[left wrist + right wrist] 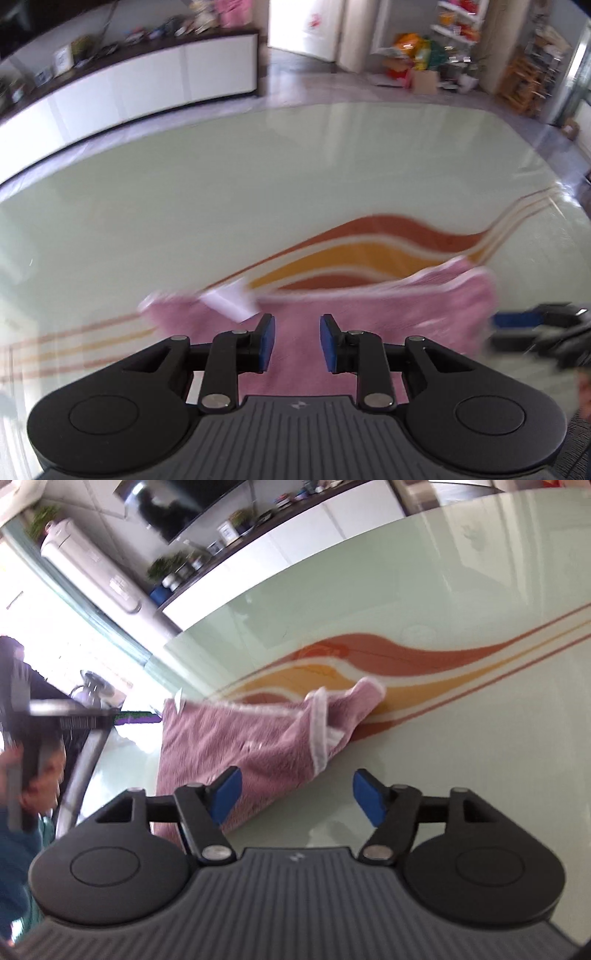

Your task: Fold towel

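A pink towel (406, 314) with white trim and a white label lies folded on the pale green glass table (258, 177). My left gripper (297, 341) is open and empty, just above the towel's near part. In the right wrist view the towel (258, 738) lies ahead and to the left, its far corner flipped over. My right gripper (295, 797) is open and empty, its left finger over the towel's near edge and its right finger over bare glass. The right gripper (535, 328) also shows blurred at the towel's right end in the left wrist view.
The table has orange and brown wavy stripes (388, 243) under the glass. A white sideboard (129, 85) stands beyond the table's far edge. Shelves and boxes (436, 55) stand at the back right. A metal chair frame (74, 738) is at the left.
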A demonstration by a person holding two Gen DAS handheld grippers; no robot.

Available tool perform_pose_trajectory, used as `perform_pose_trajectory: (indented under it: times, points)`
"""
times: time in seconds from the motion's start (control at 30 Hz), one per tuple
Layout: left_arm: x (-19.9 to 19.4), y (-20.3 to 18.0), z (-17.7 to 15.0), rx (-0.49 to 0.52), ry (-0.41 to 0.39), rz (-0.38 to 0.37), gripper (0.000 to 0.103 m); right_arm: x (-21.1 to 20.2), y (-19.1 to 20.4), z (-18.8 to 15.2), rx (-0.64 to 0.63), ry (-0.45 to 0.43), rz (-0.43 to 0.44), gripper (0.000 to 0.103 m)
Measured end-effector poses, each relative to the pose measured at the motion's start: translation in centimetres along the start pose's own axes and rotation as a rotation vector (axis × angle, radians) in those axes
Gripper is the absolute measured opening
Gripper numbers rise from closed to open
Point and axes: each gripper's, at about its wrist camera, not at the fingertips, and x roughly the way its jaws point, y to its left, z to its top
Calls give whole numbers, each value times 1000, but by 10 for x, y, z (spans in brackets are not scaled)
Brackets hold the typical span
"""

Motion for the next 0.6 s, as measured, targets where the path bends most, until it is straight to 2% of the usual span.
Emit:
perform_pose_trajectory:
  times: [0.13, 0.17, 0.27, 0.37, 0.5, 0.6]
  points:
    - [6, 29, -3, -65, 8, 9, 30, 12, 0, 6, 55, 33, 3, 70]
    - [6, 33, -3, -69, 7, 6, 30, 15, 1, 7, 57, 44, 8, 61]
    - [9, 38, -7, -67, 17, 0, 30, 19, 9, 6, 34, 59, -8, 19]
    - [11, 41, -11, -46, 19, 11, 30, 8, 21, 11, -32, 19, -26, 13]
    - [12, 50, -18, -89, 18, 1, 30, 0, 51, 23, -154, -35, -45, 13]
    - [9, 54, -24, -121, 6, -12, 30, 3, 64, 33, -231, -44, -115, 13]
